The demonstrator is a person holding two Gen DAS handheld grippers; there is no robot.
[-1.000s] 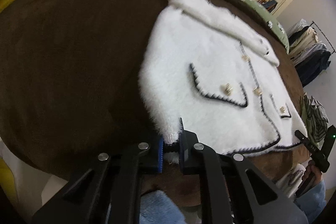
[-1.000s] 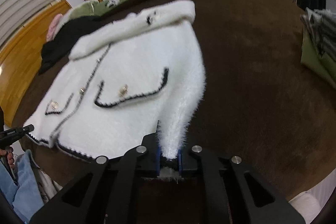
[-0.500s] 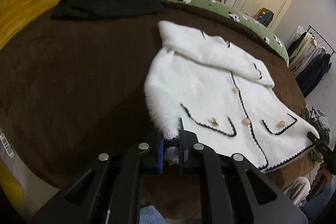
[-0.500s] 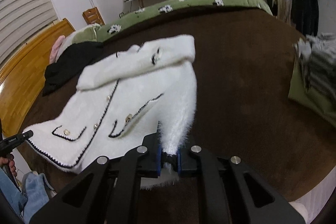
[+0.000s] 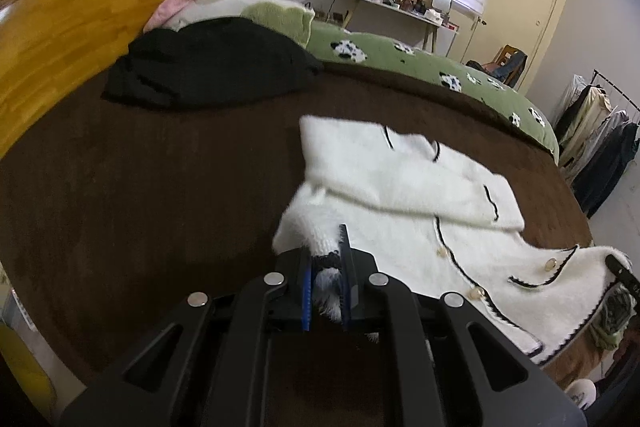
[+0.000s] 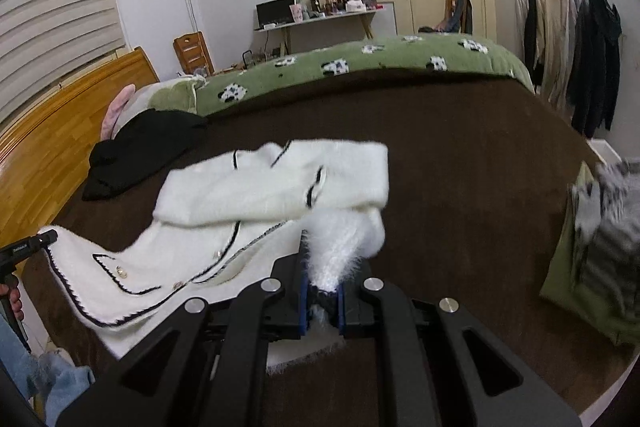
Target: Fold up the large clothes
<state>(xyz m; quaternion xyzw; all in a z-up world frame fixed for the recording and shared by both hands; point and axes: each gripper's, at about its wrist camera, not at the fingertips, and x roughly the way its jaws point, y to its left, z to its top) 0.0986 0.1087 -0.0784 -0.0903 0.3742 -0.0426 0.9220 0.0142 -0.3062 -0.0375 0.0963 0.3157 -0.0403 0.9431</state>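
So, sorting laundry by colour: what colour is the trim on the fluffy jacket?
Black trim on the white jacket; clearest in the left wrist view.

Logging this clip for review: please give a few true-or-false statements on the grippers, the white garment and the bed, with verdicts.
1. The left gripper is shut on the white cardigan. True.
2. The right gripper is open and holds nothing. False: it is shut on the cardigan's fluffy fabric.
3. The cardigan has black trim and pale buttons. True.
4. The cardigan lies over a green blanket. False: it is over the brown blanket; the green blanket lies at the far edge.
5. A black garment lies near the wooden headboard. True.
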